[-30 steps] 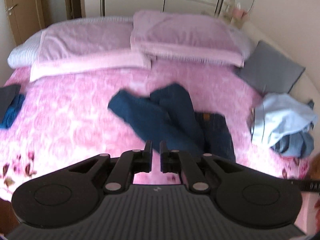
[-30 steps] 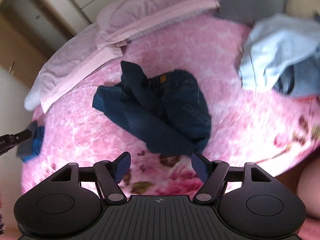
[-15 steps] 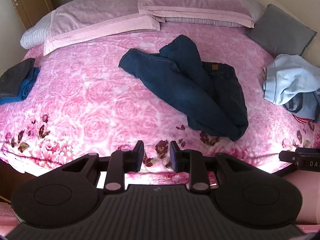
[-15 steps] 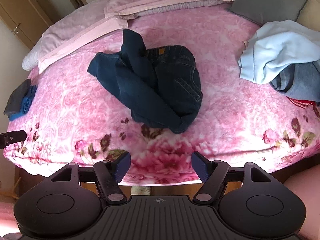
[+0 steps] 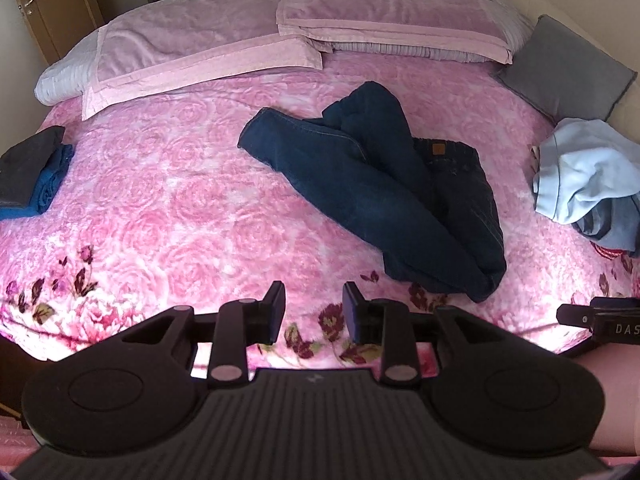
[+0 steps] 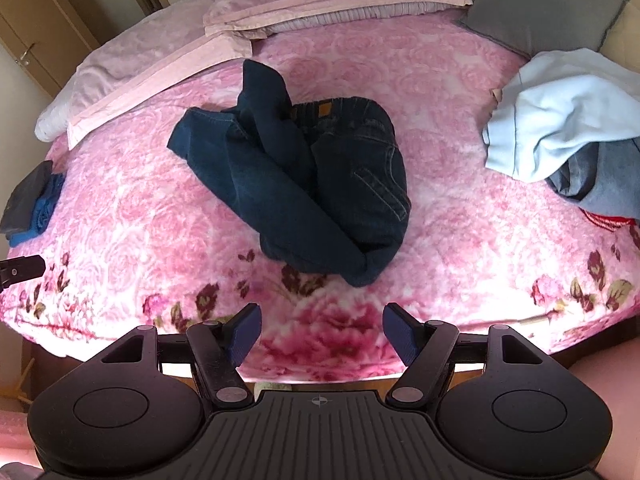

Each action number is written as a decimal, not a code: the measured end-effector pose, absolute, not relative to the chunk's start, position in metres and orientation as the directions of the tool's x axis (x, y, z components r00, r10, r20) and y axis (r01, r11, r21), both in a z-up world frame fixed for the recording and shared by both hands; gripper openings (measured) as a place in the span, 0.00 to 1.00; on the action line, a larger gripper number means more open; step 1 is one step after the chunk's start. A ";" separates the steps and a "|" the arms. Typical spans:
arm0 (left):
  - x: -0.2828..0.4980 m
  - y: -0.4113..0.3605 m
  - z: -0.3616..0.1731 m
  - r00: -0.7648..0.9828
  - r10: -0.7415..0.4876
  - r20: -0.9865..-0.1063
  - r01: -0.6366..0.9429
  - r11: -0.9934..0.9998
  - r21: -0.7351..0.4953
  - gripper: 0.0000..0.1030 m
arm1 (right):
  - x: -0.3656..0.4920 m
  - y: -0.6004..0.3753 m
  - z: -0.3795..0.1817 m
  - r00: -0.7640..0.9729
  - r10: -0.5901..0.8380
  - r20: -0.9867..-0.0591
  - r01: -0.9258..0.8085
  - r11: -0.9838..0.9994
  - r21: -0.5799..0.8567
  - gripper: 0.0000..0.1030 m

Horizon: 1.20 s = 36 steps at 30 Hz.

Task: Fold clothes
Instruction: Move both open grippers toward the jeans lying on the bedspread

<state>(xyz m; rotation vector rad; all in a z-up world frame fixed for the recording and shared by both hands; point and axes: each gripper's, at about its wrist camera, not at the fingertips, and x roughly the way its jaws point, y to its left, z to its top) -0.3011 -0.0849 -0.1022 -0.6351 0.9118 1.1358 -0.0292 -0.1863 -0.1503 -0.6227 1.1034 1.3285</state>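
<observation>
Both sets of fingers hang over the near edge of the bed with nothing in them: the left gripper (image 5: 314,306) is parted a moderate way, the right gripper (image 6: 321,330) spread wide.

Beyond them, mid-frame on the pink floral blanket (image 5: 160,208), lies the pair of dark jeans (image 5: 380,196), crumpled. One leg runs long from the upper left of the left-wrist frame down to the lower right. The other leg is thrown across it, and the waistband with its tan patch (image 5: 439,148) faces the right side.

The risk, I'd say, is pinching a single layer where the legs cross. A lift there would drag the bundle into a worse twist. The plush blanket could also get caught up with the denim.
</observation>
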 end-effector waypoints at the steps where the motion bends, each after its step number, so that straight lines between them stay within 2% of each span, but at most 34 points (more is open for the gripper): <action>1: -0.303 -0.079 -0.102 0.148 0.481 -0.864 -0.947 0.321 0.016 0.26 | -0.031 -0.182 -0.150 -0.112 0.443 -0.889 -0.955 0.199 0.219 0.68; 12: -0.340 -0.003 -0.098 0.185 0.482 -0.857 -0.928 0.372 0.009 0.26 | -0.065 -0.131 -0.145 -0.069 0.463 -0.884 -0.939 0.270 0.214 0.69; 22: -0.373 0.042 -0.137 0.190 0.418 -0.889 -0.916 0.401 -0.008 0.26 | -0.084 -0.120 -0.179 -0.024 0.406 -0.913 -0.897 0.394 0.199 0.68; 30: -0.381 0.060 -0.168 0.202 0.363 -0.910 -0.933 0.354 -0.066 0.26 | -0.065 -0.130 -0.206 0.000 0.340 -0.941 -0.881 0.445 0.161 0.69; 36: -0.372 0.071 -0.196 0.179 0.347 -0.921 -0.951 0.302 -0.071 0.27 | -0.021 -0.128 -0.226 -0.002 0.349 -0.937 -0.857 0.483 0.181 0.69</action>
